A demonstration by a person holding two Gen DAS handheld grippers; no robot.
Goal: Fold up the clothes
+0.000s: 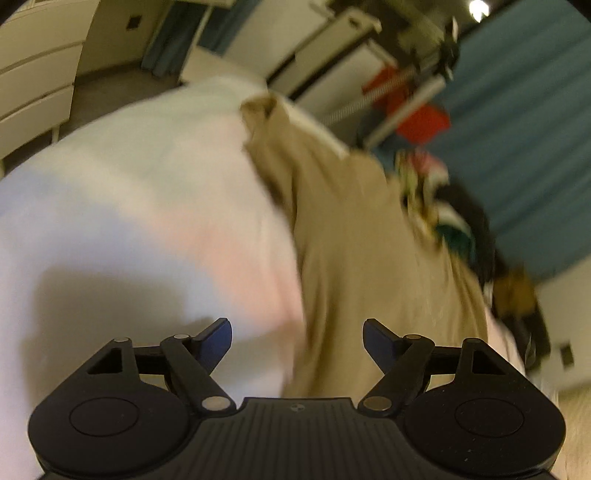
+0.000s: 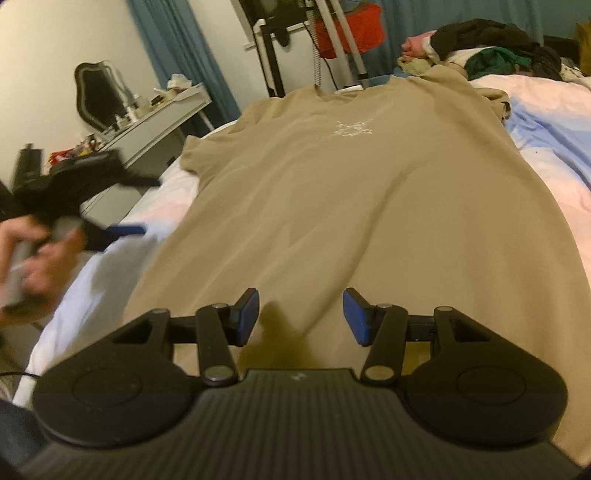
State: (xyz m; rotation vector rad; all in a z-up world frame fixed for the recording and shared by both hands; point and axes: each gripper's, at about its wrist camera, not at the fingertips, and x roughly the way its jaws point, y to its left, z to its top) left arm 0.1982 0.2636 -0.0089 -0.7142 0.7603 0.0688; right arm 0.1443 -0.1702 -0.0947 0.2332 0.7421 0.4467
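A beige T-shirt (image 2: pixel 351 199) with a small white print lies spread flat on the bed, its collar end far from me. My right gripper (image 2: pixel 300 317) is open just above the shirt's near hem, nothing between its blue pads. My left gripper (image 1: pixel 297 341) is open too, over the white sheet at the shirt's left edge; that view is tilted and blurred. In the right wrist view the left gripper (image 2: pixel 125 229) appears at the left, held by a person's hand (image 2: pixel 33 254). The shirt (image 1: pixel 354 236) runs away up the right of the left wrist view.
The bed sheet (image 2: pixel 554 136) is white with pale blue and pink patches. A pile of mixed clothes (image 2: pixel 491 48) sits at the bed's far right. A white desk (image 2: pixel 147 125) with a mirror stands left, a stand with a red item (image 2: pixel 351 29) behind.
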